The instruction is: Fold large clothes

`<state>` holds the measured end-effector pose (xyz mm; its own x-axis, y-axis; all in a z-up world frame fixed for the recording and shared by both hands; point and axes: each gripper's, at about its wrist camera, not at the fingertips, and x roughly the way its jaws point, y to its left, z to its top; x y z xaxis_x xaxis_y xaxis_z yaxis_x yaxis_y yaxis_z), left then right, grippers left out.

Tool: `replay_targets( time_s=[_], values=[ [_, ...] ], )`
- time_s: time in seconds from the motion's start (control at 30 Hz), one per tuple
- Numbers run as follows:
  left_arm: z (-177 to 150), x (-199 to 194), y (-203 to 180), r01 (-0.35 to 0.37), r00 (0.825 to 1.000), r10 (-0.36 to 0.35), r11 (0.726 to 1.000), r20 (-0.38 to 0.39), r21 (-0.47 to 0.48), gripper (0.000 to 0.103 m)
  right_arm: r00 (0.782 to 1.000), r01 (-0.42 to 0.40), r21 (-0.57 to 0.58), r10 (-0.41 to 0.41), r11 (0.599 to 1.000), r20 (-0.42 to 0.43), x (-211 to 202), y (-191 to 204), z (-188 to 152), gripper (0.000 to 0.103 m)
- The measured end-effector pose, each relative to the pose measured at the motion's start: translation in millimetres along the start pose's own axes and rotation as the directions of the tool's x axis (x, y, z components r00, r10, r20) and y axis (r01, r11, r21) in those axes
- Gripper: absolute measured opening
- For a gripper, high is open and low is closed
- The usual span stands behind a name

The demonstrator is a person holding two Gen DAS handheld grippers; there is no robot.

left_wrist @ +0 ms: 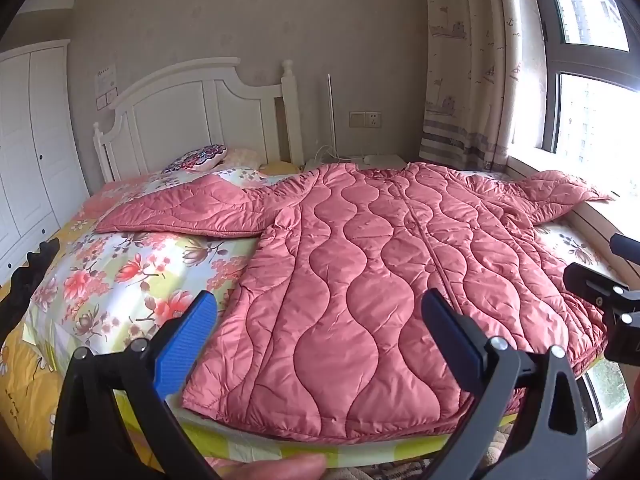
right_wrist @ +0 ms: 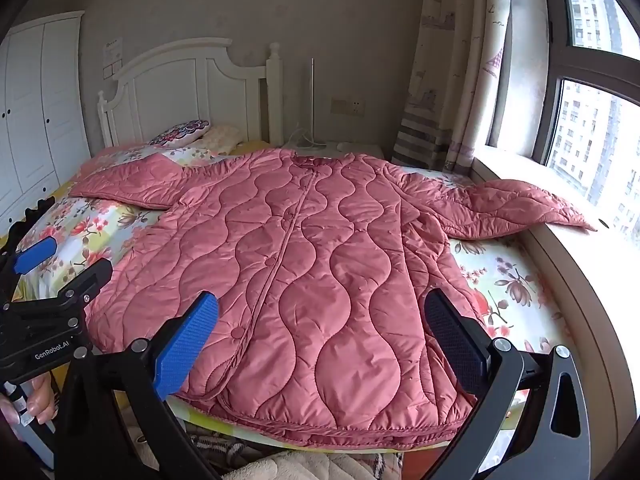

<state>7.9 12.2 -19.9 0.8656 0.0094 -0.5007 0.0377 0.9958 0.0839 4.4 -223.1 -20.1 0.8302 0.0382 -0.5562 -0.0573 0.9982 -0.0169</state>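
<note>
Coat (right_wrist: pixel 304 280) lies flat & unfolded across the bed (right_wrist: pixel 516 280), hem at near edge, no fold made yet; left gripper (left_wrist: pixel 320 340) & right gripper (right_wrist: pixel 320 344) both spread wide, holding nothing.

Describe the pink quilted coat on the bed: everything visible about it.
The pink quilted coat is long and padded, of slightly shiny fabric stitched in wavy lines. It lies flat and face up on the floral bedspread, closed down the front with round snaps, collar toward the headboard, hem at the near edge. Both sleeves are spread out; one reaches onto the window sill. Neither pair of tongs touches it.
</note>
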Motion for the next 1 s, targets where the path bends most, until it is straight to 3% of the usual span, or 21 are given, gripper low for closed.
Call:
replay_targets(
  time_s=[1.0],
  values=[
    [-9.6,1.7,2.6,-0.001,1.0,0.001,1.0,-0.02,-0.003,0.101,1.0,-0.002,-0.016,0.002,1.0,-0.026,8.2,0.5,-5.1,0.099]
  ],
)
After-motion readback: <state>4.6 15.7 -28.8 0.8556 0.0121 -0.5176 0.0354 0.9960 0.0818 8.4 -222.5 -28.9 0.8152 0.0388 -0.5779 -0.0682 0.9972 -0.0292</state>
